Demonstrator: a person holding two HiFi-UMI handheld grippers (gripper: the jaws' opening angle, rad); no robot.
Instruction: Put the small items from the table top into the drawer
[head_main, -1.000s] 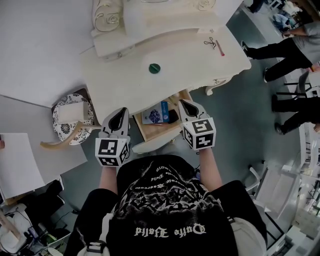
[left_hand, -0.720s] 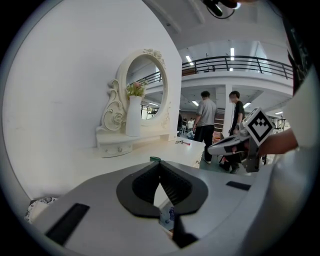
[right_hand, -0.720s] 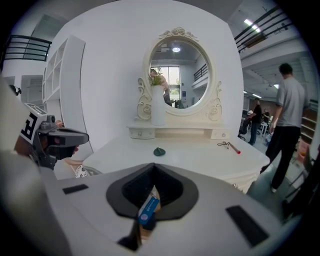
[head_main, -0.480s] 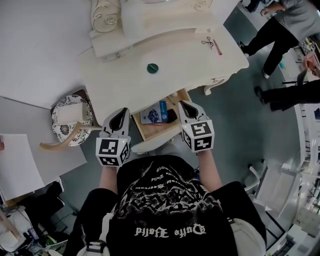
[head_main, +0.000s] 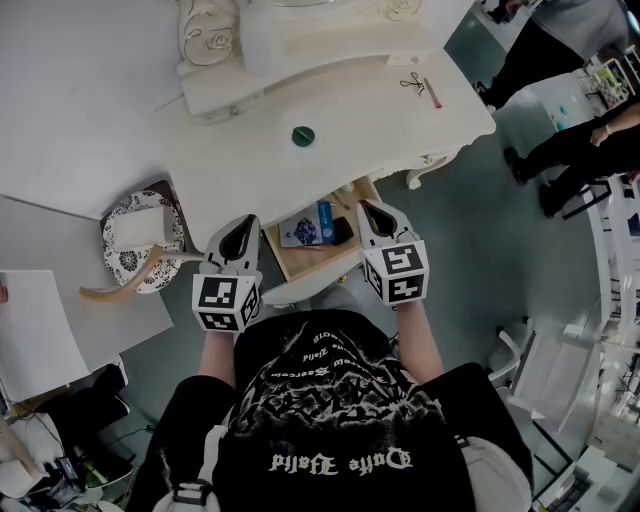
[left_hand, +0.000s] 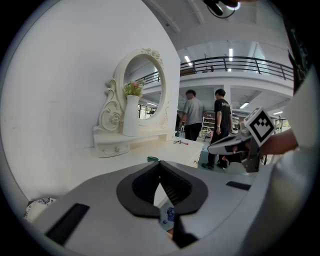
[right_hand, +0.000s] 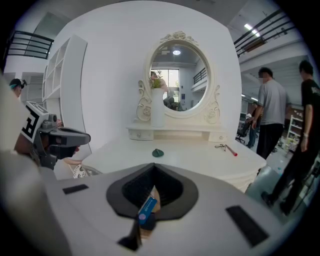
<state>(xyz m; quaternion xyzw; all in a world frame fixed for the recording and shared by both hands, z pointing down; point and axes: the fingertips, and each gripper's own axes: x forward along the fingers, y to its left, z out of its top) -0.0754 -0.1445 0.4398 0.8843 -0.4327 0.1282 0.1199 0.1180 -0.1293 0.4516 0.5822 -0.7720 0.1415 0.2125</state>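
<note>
Seen from above, a person in a black printed shirt stands at a cream table (head_main: 250, 170) holding 2 grippers out over its near edge. The left gripper (head_main: 238, 228) sits over the table's front edge, just left of an open drawer (head_main: 290, 262). Its jaws are closed tip to tip, with nothing between them. The right gripper (head_main: 375, 212) hovers over the drawer's right corner. Its jaws are also pressed together and empty.

Inside the drawer lie a blue packet (head_main: 310, 226) and, just beside it, a small dark item (head_main: 343, 232).

3 small things remain on the table top. A round green lid (head_main: 303, 136) lies near the middle. Well apart from it, near the far right corner, a small pair of scissors (head_main: 412, 82) lies beside a red pen (head_main: 432, 93).

At the back of the table stands an oval mirror (right_hand: 180, 82) in an ornate frame, with a white vase (right_hand: 158, 112) in front of it. A stool with a patterned cushion (head_main: 140, 235) stands to the left of the table. People (right_hand: 272, 117) stand in the background on the right.
</note>
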